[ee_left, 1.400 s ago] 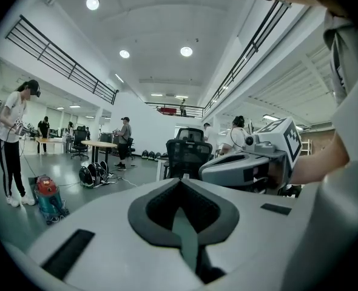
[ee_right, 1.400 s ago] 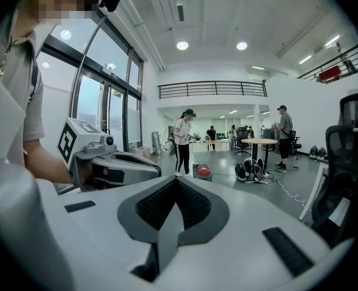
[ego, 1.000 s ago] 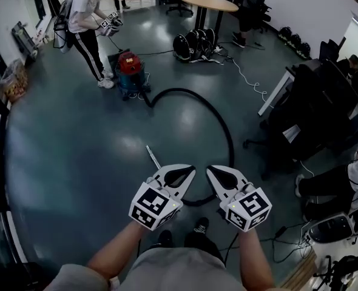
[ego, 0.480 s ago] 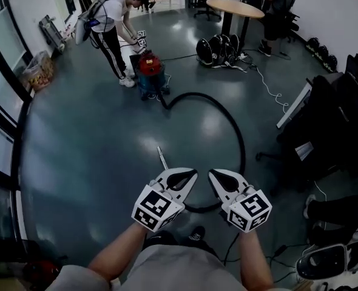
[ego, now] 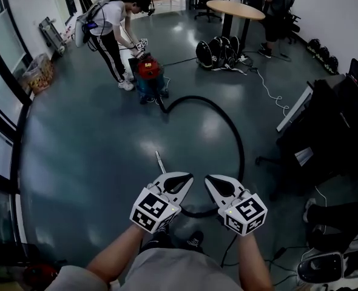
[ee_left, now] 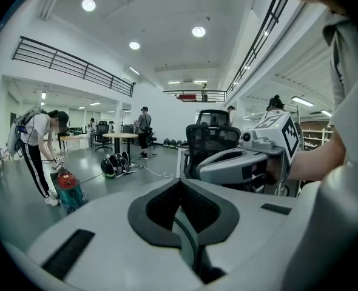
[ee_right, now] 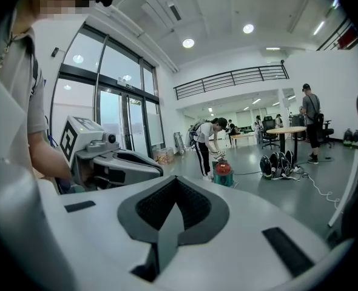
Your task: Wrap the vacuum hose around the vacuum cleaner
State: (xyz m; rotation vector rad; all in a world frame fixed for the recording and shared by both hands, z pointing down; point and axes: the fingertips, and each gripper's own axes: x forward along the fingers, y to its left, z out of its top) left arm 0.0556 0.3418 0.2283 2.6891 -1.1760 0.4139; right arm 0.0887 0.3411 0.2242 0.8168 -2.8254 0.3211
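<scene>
- dropping slightly lower in the head view than a second ago: left gripper (ego: 189, 177) and right gripper (ego: 207, 179), side by side, tips close to each other.
- keeping both pairs of fingers pressed fully together, just as a second ago, and gripping nothing; showing only open room past the tips in each gripper view.
- lying just under and behind the fingertips: the near bend of the hose (ego: 233, 129), sweeping away ahead and to the right of the fingers, then curling back left to the vacuum cleaner (ego: 150, 74), well ahead of the fingers.
- resting just ahead of the left fingertips: a thin metal tube (ego: 159, 161).
- bending lower over the vacuum cleaner than a second ago: another person (ego: 109, 23).
- judging from this: nearing the loose end of the hose, with no pickup made and no wrapping begun, the hose sprawling in one wide loop on the floor.
- counting: two grippers, one hose, one vacuum cleaner, one metal tube, one round table (ego: 235, 9) far beyond the fingers, one person at the vacuum cleaner.
</scene>
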